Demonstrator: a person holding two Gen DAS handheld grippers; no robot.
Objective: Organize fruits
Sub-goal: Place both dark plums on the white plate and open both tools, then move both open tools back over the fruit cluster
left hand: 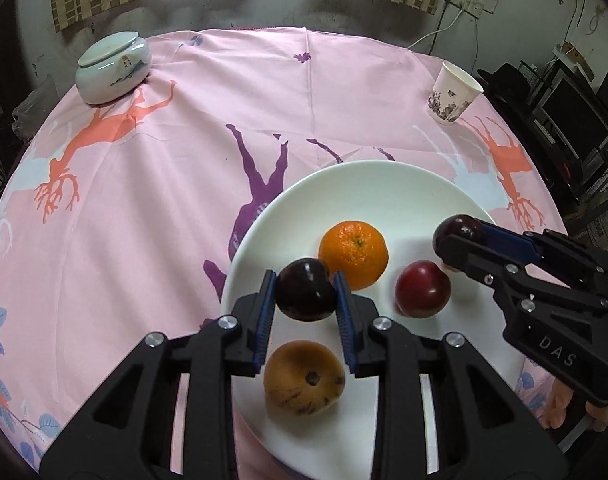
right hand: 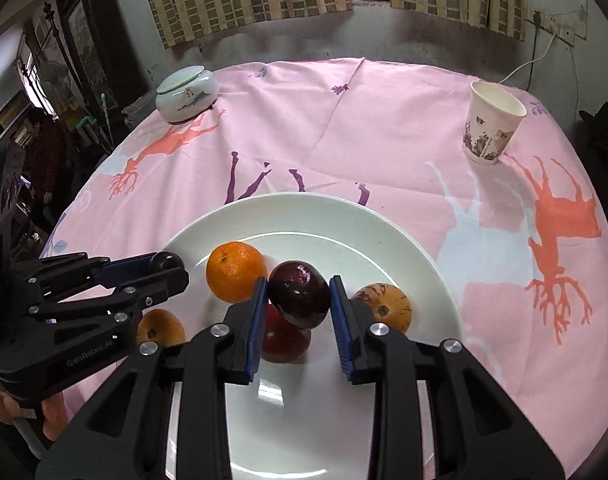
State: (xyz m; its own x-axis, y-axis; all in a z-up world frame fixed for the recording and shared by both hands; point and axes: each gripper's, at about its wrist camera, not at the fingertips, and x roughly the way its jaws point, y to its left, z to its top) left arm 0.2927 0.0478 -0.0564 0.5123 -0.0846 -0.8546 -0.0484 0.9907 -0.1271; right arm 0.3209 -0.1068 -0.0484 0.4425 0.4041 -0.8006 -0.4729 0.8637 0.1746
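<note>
My left gripper (left hand: 304,280) is shut on a dark plum (left hand: 306,290), held over the near left part of a white plate (left hand: 364,176). On the plate lie an orange (left hand: 354,254), a red plum (left hand: 423,289) and a brown spotted fruit (left hand: 304,378). My right gripper (right hand: 299,284) is shut on a second dark plum (right hand: 299,294) above the red plum (right hand: 283,340). The right wrist view shows one brown fruit (right hand: 384,306) to its right. Another brown fruit (right hand: 159,326) lies half hidden under the left gripper (right hand: 171,266).
A pink tablecloth with deer prints (left hand: 143,220) covers the round table. A lidded ceramic jar (left hand: 111,68) stands at the far left and a paper cup (left hand: 454,92) at the far right. A wall with curtains lies behind, cluttered shelves off the right edge.
</note>
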